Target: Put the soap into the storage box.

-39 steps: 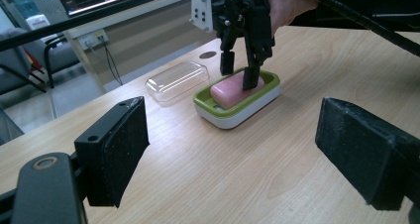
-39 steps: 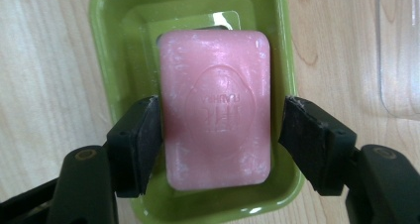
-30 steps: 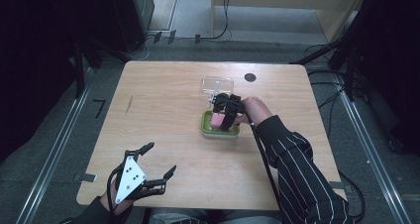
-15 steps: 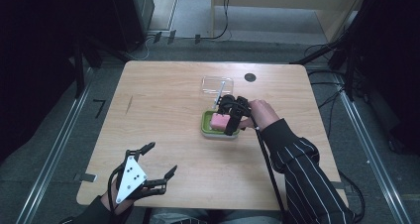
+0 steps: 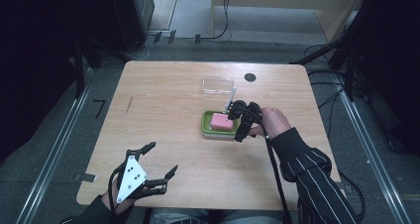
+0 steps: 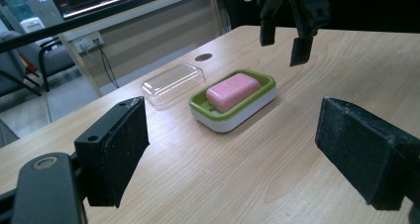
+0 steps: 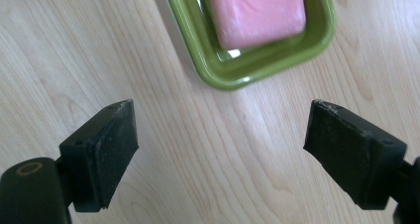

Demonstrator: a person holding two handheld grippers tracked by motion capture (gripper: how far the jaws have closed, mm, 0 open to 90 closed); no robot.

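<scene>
A pink soap bar (image 5: pixel 220 121) (image 6: pixel 233 90) (image 7: pixel 257 13) lies in a green soap dish (image 5: pixel 205 127) (image 6: pixel 233 122) (image 7: pixel 247 70) at the middle of the wooden table. My right gripper (image 5: pixel 236 126) (image 6: pixel 284 48) (image 7: pixel 220 154) hangs just above the table at the dish's right end, pointing down. Its jaws have just been opening and stand open with nothing between them. My left gripper (image 5: pixel 162 157) (image 6: pixel 233 149) rests open at the front left, far from the dish, its jaws empty.
A clear plastic lid (image 5: pixel 218 84) (image 6: pixel 173 83) lies just behind the dish. A dark round cable hole (image 5: pixel 250 77) sits in the table beyond it. The right gripper's cable (image 5: pixel 275 174) trails back along the striped sleeve. Bare wood (image 5: pixel 163 100) spreads left of the dish.
My right gripper has drawn back from over the soap to the dish's right end and risen a little, its jaws spread wider. The soap stays in the dish. The left gripper has not moved.
</scene>
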